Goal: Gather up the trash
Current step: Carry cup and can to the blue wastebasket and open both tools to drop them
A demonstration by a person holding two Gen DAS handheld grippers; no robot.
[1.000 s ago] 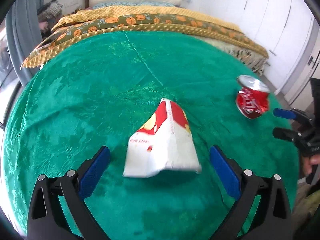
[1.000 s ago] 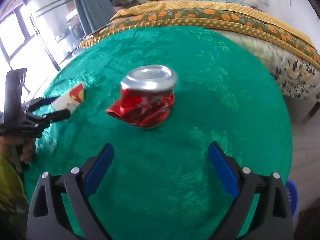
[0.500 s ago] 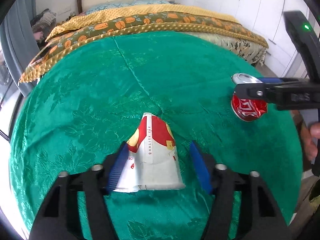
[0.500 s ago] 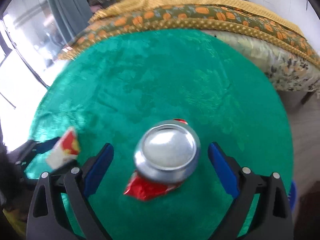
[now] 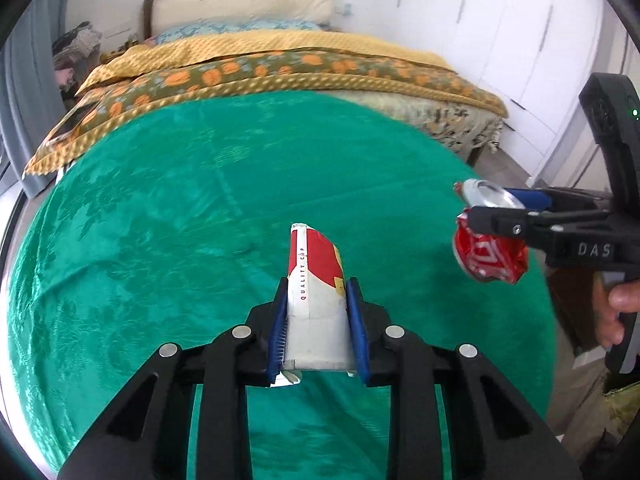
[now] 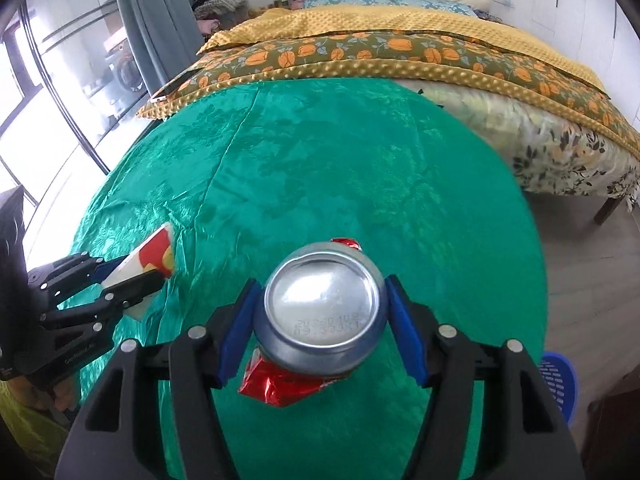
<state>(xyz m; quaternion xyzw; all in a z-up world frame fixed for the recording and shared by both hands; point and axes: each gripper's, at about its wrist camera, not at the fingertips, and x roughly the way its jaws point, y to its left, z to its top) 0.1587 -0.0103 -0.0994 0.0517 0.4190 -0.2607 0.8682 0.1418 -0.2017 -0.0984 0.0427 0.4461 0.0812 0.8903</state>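
A flattened red and white paper cup (image 5: 316, 264) is pinched between the blue pads of my left gripper (image 5: 317, 286), which is shut on it and holds it just above the green tablecloth (image 5: 200, 220). A crushed red drink can (image 6: 322, 304), its silver end facing the camera, sits between the pads of my right gripper (image 6: 321, 286), which is shut on it and holds it off the cloth. In the left wrist view the can (image 5: 488, 256) and right gripper (image 5: 494, 204) hang at the right. The right wrist view shows the cup (image 6: 154, 254) and left gripper (image 6: 132, 272) at the left.
A round table under the green cloth (image 6: 360, 160) fills both views. Behind it stands a bed (image 6: 400, 40) with yellow and orange-flowered covers. A blue basket (image 6: 558, 380) sits on the floor at the lower right. A person's hand (image 5: 616, 312) grips the right tool's handle.
My left gripper closed from wide open onto the paper cup and raised it. My right gripper came over the can, closed on it and lifted it off the cloth.
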